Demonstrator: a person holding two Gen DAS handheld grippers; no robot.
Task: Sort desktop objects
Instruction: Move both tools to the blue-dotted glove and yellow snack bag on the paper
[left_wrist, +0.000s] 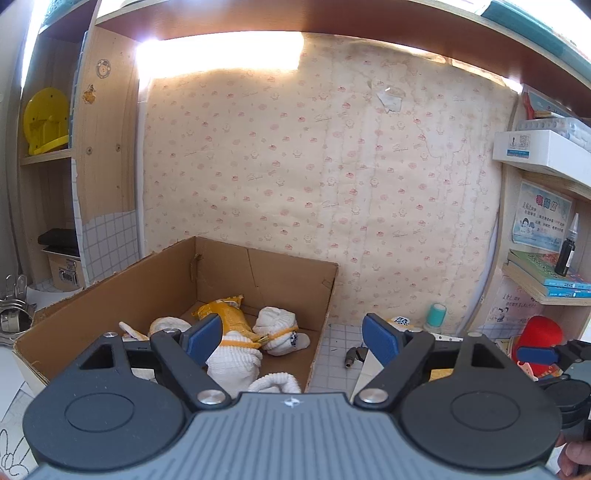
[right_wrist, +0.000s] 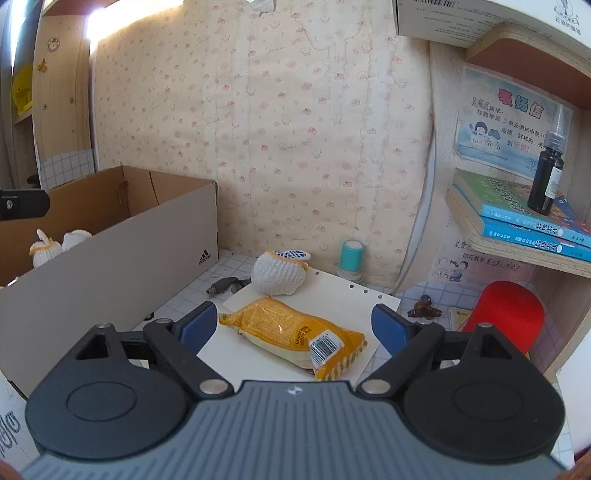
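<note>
A tiled table (right_wrist: 236, 266) meets patterned wallpaper. Right of the box (right_wrist: 110, 258), a crinkly yellow packet (right_wrist: 291, 336) with a barcode lies on paper (right_wrist: 332, 288), between the right gripper's (right_wrist: 295, 326) spread jaws. The left gripper (left_wrist: 291, 334), also spread and holding nothing, hovers over the box.

We see the box (right_wrist: 110, 254) walling off the left of the packet (right_wrist: 295, 338); a sock ball (right_wrist: 279, 273) sits behind it, a red cup (right_wrist: 506, 314) right; above lies open.
</note>
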